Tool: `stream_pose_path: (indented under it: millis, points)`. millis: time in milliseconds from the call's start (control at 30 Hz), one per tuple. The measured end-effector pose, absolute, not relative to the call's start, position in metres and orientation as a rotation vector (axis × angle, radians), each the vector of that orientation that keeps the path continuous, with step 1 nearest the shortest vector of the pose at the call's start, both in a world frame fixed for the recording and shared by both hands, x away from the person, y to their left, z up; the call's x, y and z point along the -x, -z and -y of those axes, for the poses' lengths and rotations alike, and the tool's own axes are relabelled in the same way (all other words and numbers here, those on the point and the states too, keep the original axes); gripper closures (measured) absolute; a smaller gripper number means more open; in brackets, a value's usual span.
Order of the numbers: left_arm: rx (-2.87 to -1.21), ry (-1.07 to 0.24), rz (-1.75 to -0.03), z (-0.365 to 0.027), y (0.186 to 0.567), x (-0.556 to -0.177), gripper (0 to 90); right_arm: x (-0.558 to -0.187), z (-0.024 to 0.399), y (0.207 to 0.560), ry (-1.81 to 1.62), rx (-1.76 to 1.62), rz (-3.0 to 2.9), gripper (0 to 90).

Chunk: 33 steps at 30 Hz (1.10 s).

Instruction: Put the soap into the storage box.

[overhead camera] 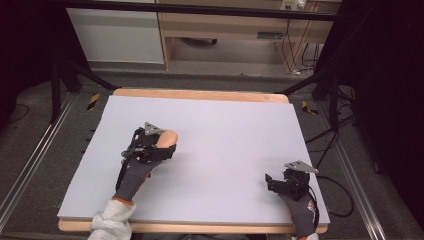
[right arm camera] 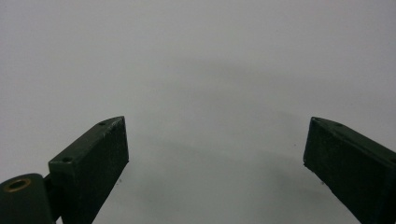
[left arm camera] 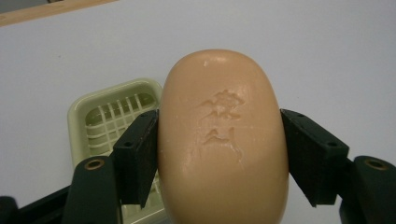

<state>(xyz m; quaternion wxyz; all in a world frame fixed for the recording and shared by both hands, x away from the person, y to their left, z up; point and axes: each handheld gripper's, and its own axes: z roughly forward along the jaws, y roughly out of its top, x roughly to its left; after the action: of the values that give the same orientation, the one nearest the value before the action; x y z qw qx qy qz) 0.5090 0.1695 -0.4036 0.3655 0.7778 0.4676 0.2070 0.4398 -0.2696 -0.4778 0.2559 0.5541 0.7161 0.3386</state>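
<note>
A tan oval soap bar [left arm camera: 223,140] with stamped characters sits clamped between the two black jaws of my left gripper [left arm camera: 219,154]. In the high view the soap bar [overhead camera: 168,137] pokes out of the left gripper [overhead camera: 159,148] over the left middle of the white board. Below and behind the soap lies a pale green slatted soap dish [left arm camera: 112,119], partly hidden by the soap and the left jaw. My right gripper [overhead camera: 278,183] rests near the board's front right, and in its own view the right gripper [right arm camera: 215,149] stands open over bare white surface.
The white board [overhead camera: 225,140] lies on a wooden table [overhead camera: 200,94] whose edge shows at the far side. Black frame legs and cables stand on the floor to the right. A gloved hand [overhead camera: 131,180] holds the left gripper.
</note>
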Motion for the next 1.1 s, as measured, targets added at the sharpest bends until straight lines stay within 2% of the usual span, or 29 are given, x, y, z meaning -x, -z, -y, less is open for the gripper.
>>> stream_pose_path:
  millis: [1100]
  points:
    - [-1.977, -0.558, -1.318, -0.196, 0.424, -0.534, 31.5, -0.440, 0.269, 0.477, -0.928, -1.498, -1.944, 6.8]
